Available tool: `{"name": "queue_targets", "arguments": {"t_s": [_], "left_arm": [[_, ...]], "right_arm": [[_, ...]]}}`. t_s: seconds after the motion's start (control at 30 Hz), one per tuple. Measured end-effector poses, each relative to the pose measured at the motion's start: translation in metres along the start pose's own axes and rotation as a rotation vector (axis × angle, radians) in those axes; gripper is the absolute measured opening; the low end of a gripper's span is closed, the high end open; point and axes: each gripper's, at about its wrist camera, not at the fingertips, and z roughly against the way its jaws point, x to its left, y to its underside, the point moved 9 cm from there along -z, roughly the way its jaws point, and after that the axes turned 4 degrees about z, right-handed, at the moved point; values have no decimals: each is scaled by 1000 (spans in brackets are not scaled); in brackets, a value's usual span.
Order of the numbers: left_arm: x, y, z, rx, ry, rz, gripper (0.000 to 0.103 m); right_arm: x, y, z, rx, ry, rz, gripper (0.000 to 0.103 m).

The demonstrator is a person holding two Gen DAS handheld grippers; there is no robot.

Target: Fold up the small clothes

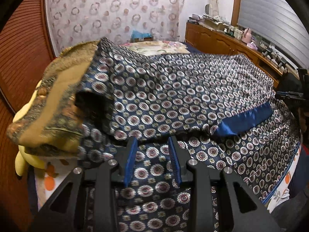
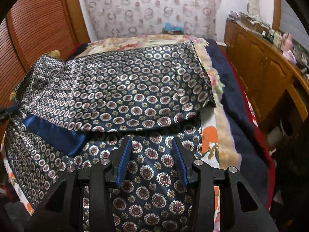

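From the left wrist camera, the left gripper (image 1: 152, 145) hovered with its blue fingers (image 1: 131, 158) apart and nothing between them, just above the lower layer of the patterned garment (image 1: 173, 92). The garment lay spread on the bed (image 1: 52, 172), dark blue with round medallions. Its far part was doubled over toward the camera, and the folded edge ran across the view just ahead of the fingertips, so its long axis went side to side, not along the fingers. A plain blue satin band (image 1: 245, 119) marked that edge to the right of the gripper. To the left, the cloth rose over a tan pillow (image 1: 50, 104), and the fold was bunched and lifted there. The other gripper showed faintly at the far right edge, too dark to read.

From the right wrist camera, the right gripper (image 2: 151, 150) also had its fingers spread and empty, over the same lower layer. The folded edge (image 2: 135, 130) lay straight ahead and close, again crosswise. The satin band (image 2: 56, 133) sat to the left here, between the two grippers. The garment's right edge ended near the orange-printed sheet (image 2: 210, 135).

Both grippers seemed about equally near the fold; each would probably take the edge on its own side, the left at the bunched end.
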Motion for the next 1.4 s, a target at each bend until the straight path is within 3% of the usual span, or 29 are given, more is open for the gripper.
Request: {"name": "queue_targets", "arguments": {"t_s": [0.4,0.53,0.97,1.07,1.4], "left_arm": [[-12,8,-26,58,-3,-25,32],[-13,6,-29,43,-4,-30,32],[-13,0,-34,27,-15,-17,44],[-9,-1,-35,27,-41,-2,54],[-6,0,-35,28,-49,13,57]], "right_arm": [[-23,-18,-16,10,13,-92,43],[-31,-25,-21,2,35,-110,43],[-28,-24,-25,-25,92,-53,44],[-28,-24,-25,-26,92,-53,44],[-25,-24,-29,-19,124,-27,44]]}}
